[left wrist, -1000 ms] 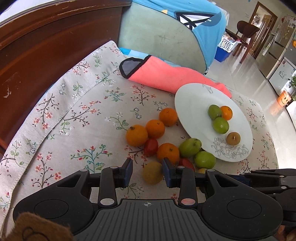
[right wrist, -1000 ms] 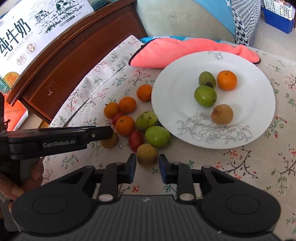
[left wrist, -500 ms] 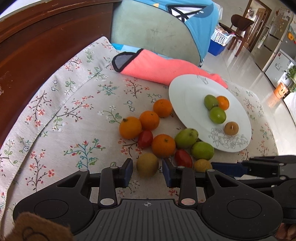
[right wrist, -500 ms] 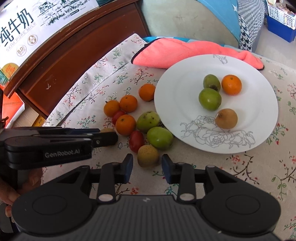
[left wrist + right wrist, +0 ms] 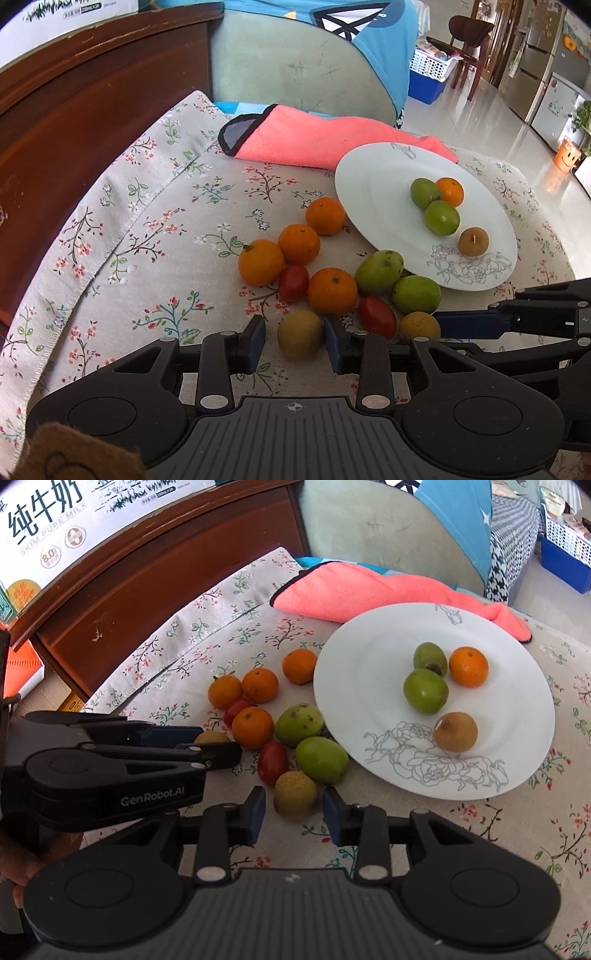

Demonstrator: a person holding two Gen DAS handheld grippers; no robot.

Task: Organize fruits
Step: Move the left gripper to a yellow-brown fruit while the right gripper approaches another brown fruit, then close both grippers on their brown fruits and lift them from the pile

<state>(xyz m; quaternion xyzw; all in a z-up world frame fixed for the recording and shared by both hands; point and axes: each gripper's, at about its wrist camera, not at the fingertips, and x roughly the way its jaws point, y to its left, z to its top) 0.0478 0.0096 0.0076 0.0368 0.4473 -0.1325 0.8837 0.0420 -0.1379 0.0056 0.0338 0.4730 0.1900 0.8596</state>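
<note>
Two grippers work the same pile of fruit on the flowered cloth (image 5: pixel 110 236). Your left gripper (image 5: pixel 294 338) stands open around a yellow-brown fruit (image 5: pixel 300 334) at the near left of the pile; its right finger (image 5: pixel 332 341) sits right at the fruit, whether touching I cannot tell, while the left one shows a gap, so nothing is gripped. Your right gripper (image 5: pixel 294 811) is likewise open, with a second yellow-brown fruit (image 5: pixel 295 793) between its fingers, a gap on both sides.

Just beyond that second fruit lie a red tomato (image 5: pixel 272 762) and a green fruit (image 5: pixel 321 760), touching each other. Farther off are a speckled green fruit (image 5: pixel 299 725), an orange (image 5: pixel 253 726), another tomato (image 5: pixel 236 709) and three more oranges (image 5: pixel 259 684) in a row toward the far left.

The white plate (image 5: pixel 354 686) sits right of the pile. On it are two green fruits (image 5: pixel 425 691), one orange (image 5: pixel 468 666) and one brown fruit (image 5: pixel 455 732). A pink towel (image 5: pixel 351 590) lies beyond the plate, its near edge tucked under the rim.
</note>
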